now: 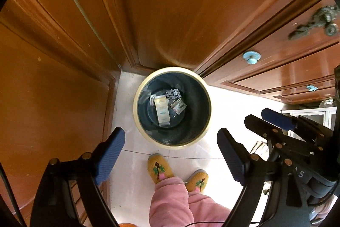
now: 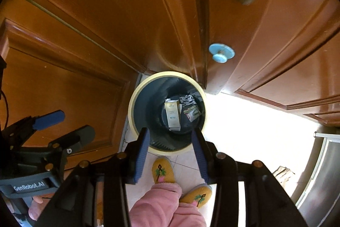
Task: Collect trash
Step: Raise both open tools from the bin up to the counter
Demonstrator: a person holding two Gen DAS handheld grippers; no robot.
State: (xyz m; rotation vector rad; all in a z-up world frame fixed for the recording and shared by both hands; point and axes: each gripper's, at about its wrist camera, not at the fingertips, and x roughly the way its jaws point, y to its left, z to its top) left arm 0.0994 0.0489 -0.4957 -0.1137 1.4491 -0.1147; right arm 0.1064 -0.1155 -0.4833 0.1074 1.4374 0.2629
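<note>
both claws apart and empty: left claw (image 1: 171, 157), right claw (image 2: 170, 154). straight above the bin (image 1: 140, 86), at 12 o'clock. trash (image 1: 162, 110) down inside.

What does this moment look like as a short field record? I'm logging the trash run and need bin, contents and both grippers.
bin: round trash bin, cream rim, dark liner, on the floor by wooden cabinets
contents: pale carton, black-and-white wrapper, crumpled packet, all at the bottom
left gripper: open, empty, above the bin
right gripper: open, empty, above the bin
person: yellow slippers beside the bin
</note>
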